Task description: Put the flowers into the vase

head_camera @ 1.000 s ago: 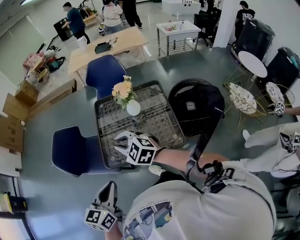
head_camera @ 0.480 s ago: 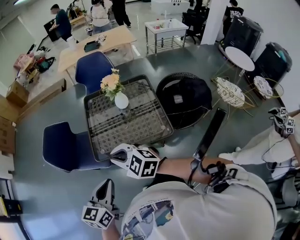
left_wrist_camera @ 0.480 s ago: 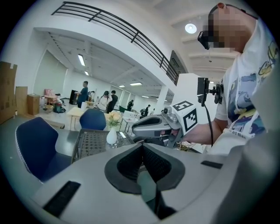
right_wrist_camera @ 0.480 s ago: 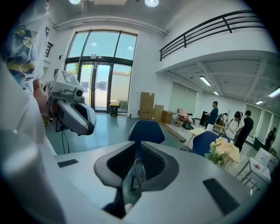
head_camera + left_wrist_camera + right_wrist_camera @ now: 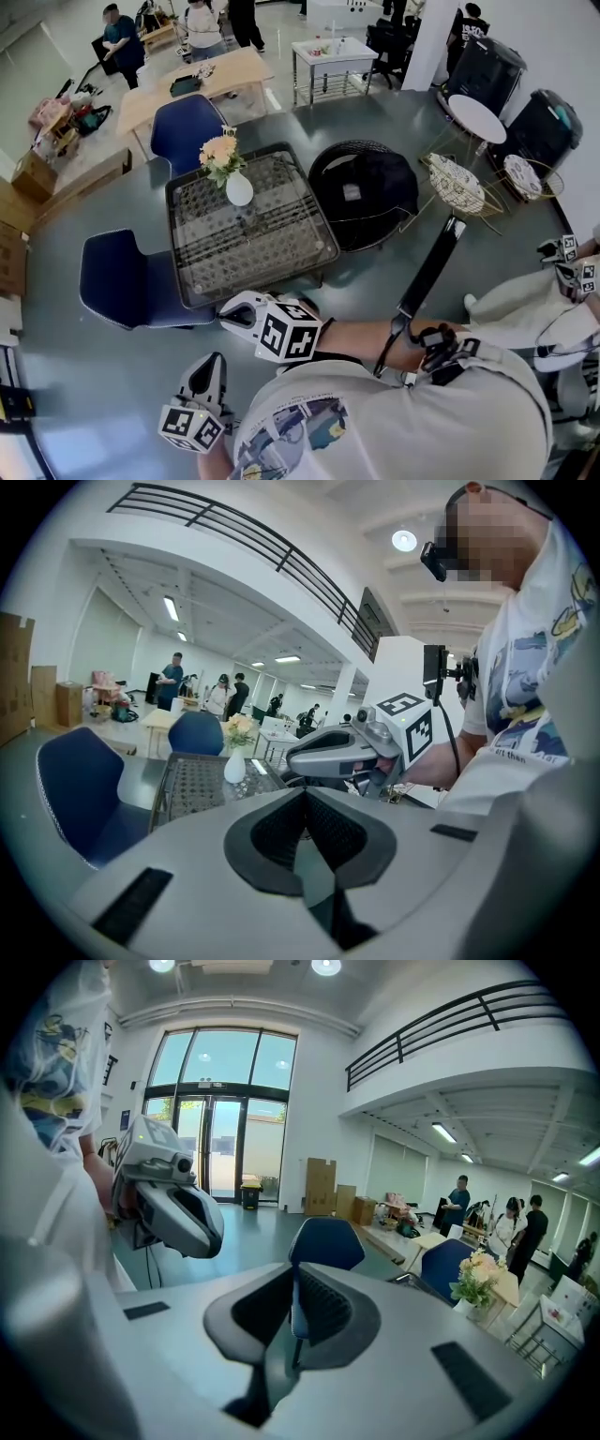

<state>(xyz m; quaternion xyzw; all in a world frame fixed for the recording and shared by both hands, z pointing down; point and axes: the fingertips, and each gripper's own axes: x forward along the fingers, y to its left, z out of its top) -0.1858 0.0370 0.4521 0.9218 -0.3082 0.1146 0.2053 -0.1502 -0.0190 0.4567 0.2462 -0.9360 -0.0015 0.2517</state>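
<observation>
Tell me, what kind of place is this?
Probably a big open workshop or office hall: people stand by a long wooden table, cardboard boxes sit along the wall, and a railed balcony runs overhead.

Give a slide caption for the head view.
Head view: flowers already in the white vase on a square table, task apparently complete.

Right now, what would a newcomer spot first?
Peach flowers standing in a white vase at the table's far left corner. Nearer, the right claw, empty and closing, hangs by the table's near edge; the left claw sits lower, shut.
</observation>
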